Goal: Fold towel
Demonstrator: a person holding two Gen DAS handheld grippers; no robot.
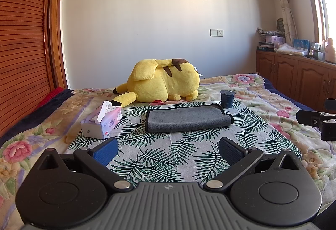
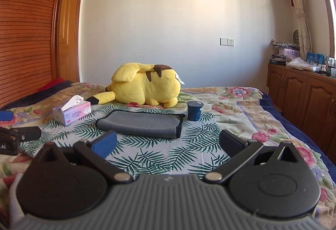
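The folded grey microfibre towel (image 1: 188, 120) with black edging lies on the palm-leaf printed cloth (image 1: 159, 158), ahead of both tools. The left tool (image 1: 168, 151) and right tool (image 2: 168, 145) hover with fingers spread wide, holding nothing.

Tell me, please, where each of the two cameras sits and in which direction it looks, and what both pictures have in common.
Left wrist: sits behind the open left gripper, facing across the bed at the grey towel; the right gripper pokes in at the right edge.
Right wrist: sits behind the open right gripper, facing the towel from further right; the left gripper shows at the left edge.
Shared: towel, tissue box, dark cup, yellow plush.
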